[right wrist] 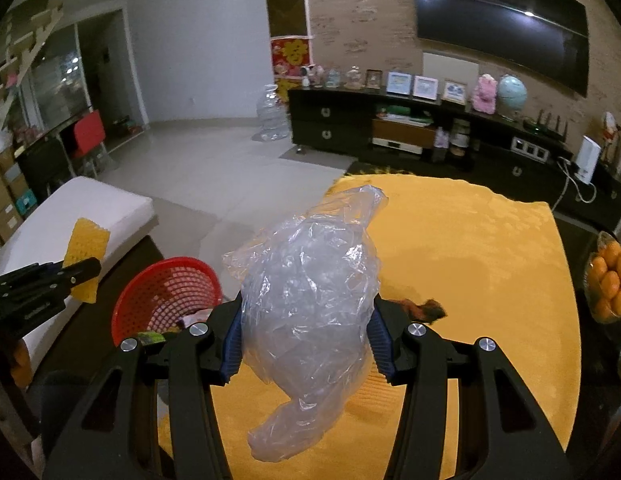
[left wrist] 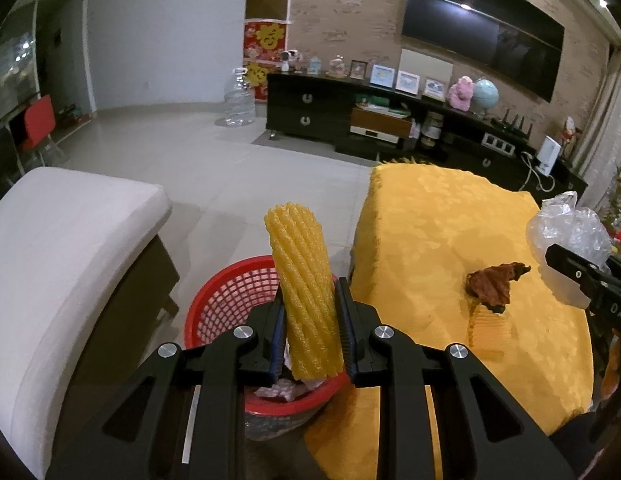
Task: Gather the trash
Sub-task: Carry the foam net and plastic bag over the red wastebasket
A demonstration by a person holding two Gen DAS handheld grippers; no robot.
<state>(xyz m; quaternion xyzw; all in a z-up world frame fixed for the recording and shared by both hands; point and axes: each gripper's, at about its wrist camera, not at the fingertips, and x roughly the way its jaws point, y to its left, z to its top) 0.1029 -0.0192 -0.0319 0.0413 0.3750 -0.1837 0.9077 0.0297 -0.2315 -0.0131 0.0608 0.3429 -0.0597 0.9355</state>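
Note:
My left gripper (left wrist: 308, 328) is shut on a yellow foam fruit net (left wrist: 304, 292), held upright over the red mesh trash basket (left wrist: 226, 300). That basket holds some crumpled scraps and also shows in the right wrist view (right wrist: 166, 292). My right gripper (right wrist: 306, 340) is shut on a crumpled clear plastic bag (right wrist: 310, 304) above the yellow-clothed table (right wrist: 470, 264). A brown scrap of trash (left wrist: 494, 284) lies on the cloth; in the right wrist view it (right wrist: 426, 308) is partly hidden behind the bag. The left gripper with the net (right wrist: 84, 256) shows at that view's left edge.
A white-cushioned bench (left wrist: 62, 248) stands left of the basket. A bowl of oranges (right wrist: 610, 280) sits at the table's right edge. A dark TV cabinet (left wrist: 390, 120) with frames and a globe runs along the far wall, across tiled floor.

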